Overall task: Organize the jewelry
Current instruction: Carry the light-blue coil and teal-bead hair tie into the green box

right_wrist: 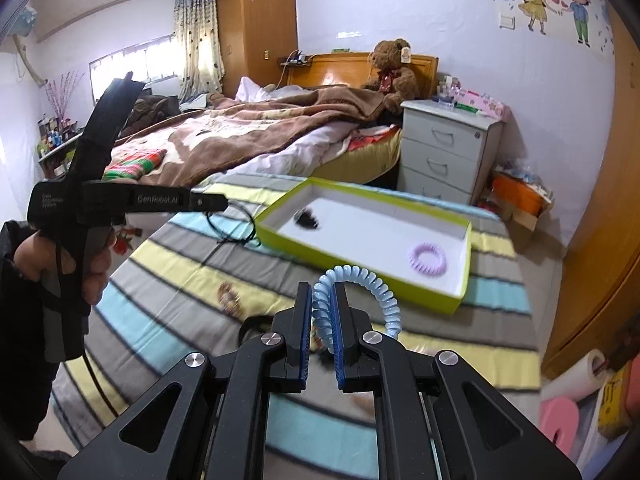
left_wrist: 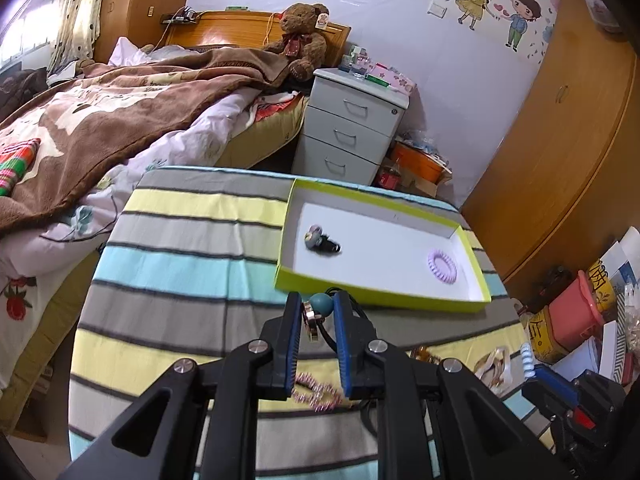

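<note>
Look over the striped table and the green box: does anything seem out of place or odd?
Little stands out. One pink spiral hair tie lies loose on the striped cloth, outside the green box that already holds the purple hair tie and a dark hair tie.

A bedroom with pale lilac walls. A bed with a wooden headboard carries a rumpled brown blanket, and a teddy bear sits at its head. Beside it stands a grey nightstand with three drawers. A cartoon sticker of two children decorates the wall. Wooden wardrobes stand at the right and a tall one by the curtained window, which lets in daylight. A striped cloth covers the near surface.
</note>
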`<state>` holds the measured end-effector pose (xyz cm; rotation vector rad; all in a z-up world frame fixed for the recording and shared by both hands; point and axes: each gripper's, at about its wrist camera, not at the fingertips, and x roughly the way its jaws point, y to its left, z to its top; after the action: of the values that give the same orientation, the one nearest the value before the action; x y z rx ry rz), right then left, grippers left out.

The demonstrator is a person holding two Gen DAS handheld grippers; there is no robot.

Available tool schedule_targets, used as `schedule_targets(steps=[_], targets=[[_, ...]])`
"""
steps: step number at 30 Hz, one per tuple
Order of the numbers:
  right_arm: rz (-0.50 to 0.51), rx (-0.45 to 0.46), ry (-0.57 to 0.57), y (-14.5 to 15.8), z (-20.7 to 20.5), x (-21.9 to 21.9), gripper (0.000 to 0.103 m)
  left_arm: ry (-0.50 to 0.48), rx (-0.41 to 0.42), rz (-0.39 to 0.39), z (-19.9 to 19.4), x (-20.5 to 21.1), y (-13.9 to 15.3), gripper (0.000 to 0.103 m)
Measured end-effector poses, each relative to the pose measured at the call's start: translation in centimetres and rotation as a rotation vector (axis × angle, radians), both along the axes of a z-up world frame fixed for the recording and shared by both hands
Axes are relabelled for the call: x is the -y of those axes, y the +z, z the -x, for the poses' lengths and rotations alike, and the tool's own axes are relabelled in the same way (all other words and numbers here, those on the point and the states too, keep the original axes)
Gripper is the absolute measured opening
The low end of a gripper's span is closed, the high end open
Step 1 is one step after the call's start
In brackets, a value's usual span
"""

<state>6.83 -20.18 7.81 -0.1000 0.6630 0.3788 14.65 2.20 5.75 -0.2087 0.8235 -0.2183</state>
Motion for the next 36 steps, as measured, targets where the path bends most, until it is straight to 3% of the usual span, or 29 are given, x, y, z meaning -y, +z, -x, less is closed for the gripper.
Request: schedule_targets(steps=[20, 36], targets=[[0.074, -0.012, -0.047, 1.0, -9.3, 2.2, 0.01, -0.036, -0.005, -0.005, -6.0, 2.6, 0.6, 0.017], [0.064, -0.158, 0.02, -3.7, -18.7, 2.8, 0.01, -0.055, -0.085, -0.021, -13.1, 5.0, -3.0, 0.017]])
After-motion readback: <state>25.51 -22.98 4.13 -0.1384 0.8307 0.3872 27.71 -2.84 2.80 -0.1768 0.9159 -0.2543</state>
